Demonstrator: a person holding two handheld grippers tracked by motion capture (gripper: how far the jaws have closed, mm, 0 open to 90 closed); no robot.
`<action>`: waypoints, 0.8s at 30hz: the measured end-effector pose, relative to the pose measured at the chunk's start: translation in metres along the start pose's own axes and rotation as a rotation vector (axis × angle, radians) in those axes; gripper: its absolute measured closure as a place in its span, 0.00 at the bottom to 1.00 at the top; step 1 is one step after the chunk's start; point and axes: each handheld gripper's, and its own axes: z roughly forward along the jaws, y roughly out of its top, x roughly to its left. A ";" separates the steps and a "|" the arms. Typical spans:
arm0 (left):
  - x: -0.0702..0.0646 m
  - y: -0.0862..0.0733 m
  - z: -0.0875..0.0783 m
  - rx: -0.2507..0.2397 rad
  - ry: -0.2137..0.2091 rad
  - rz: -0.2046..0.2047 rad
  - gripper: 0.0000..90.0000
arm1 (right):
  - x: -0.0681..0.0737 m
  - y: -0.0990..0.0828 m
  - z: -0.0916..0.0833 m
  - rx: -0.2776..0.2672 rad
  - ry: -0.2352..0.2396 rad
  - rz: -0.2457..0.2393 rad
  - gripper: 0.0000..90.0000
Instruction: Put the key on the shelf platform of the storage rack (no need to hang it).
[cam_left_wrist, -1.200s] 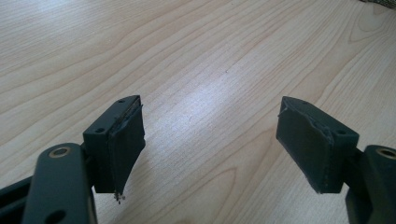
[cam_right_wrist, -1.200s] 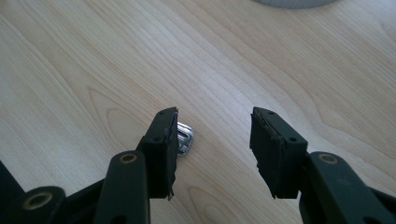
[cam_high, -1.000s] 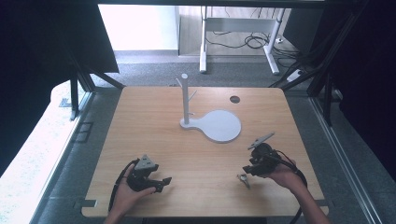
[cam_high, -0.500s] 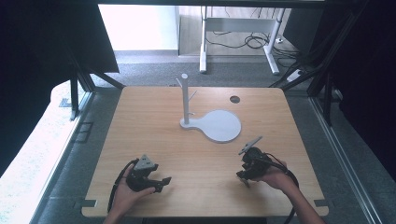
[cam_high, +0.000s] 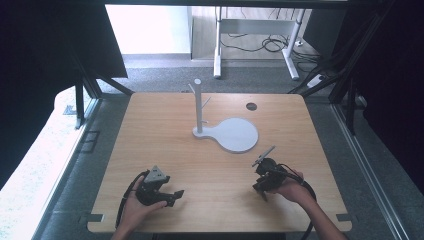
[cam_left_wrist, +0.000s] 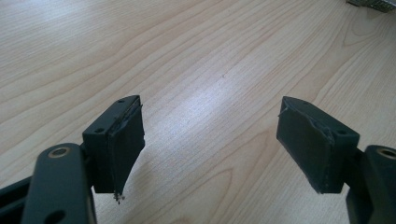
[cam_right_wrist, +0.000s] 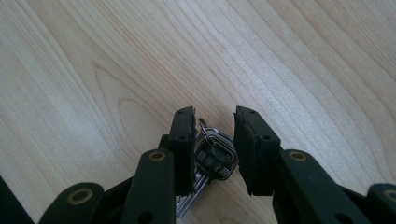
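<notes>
Pale wood desk carries a white stand near its far middle. Near the right front edge, the right gripper holds keys between nearly closed jaws. The left gripper gapes empty near the front edge. Hanging the keys likely remains.

Light wooden table spreads under and ahead of left gripper jaws and right gripper jaws. White peg stand with round flat base well beyond both jaw pairs, nearer right. Dark round hole in tabletop farther still. Past table edge: white desk legs, black cables on floor.
</notes>
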 end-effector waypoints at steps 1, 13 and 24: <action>0.000 0.000 0.000 0.000 0.000 0.000 0.26 | 0.000 0.000 0.000 0.000 0.000 0.000 0.77; 0.001 -0.001 0.001 0.002 -0.003 -0.002 0.26 | 0.001 0.007 0.011 0.051 0.002 -0.006 0.85; 0.002 -0.001 0.000 0.001 -0.002 -0.008 0.26 | 0.002 0.011 0.011 0.090 0.000 -0.013 0.98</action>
